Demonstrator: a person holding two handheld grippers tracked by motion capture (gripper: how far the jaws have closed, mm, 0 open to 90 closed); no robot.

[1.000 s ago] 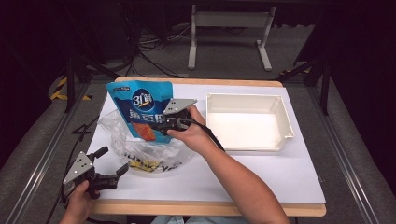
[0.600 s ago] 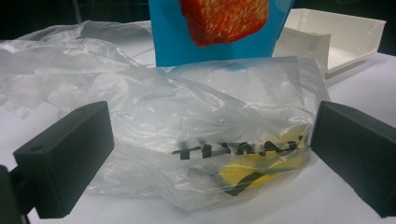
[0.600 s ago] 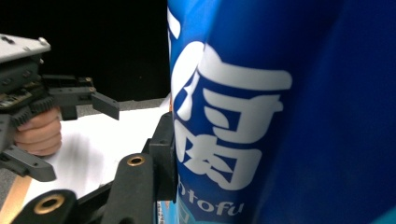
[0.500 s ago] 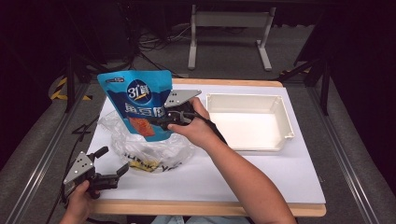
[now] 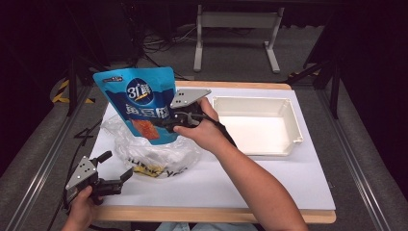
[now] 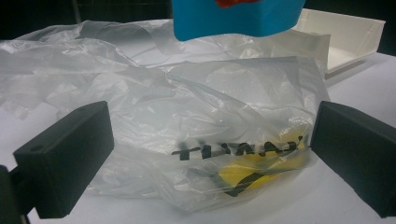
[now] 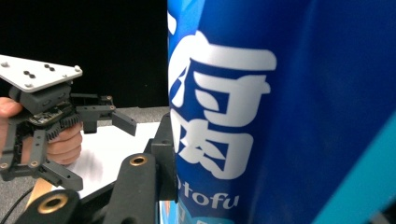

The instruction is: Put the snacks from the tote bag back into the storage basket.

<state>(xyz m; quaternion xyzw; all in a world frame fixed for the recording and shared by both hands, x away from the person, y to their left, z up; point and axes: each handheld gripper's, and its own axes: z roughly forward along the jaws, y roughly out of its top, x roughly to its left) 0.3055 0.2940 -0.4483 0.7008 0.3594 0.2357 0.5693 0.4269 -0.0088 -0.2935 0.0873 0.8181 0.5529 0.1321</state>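
Left gripper (image 5: 115, 180) — near table edge, held low in the person's hand, jaws spread wide and empty, aimed at the plastic bag.

Clear plastic bag (image 5: 159, 154) — crumpled on the white table (image 5: 269, 178), just beyond the left gripper; yellow item with black lettering (image 6: 252, 163) inside.

Right gripper (image 5: 166, 122) — raised above the plastic bag, jaws clamped on the lower edge of the blue pouch.

Blue pouch (image 5: 139, 106) — upright, lifted clear of the table, its bottom hanging over the bag; white characters and "tofu" on its face.

White tray (image 5: 291, 127) — farther right on the table, apart from the bag.
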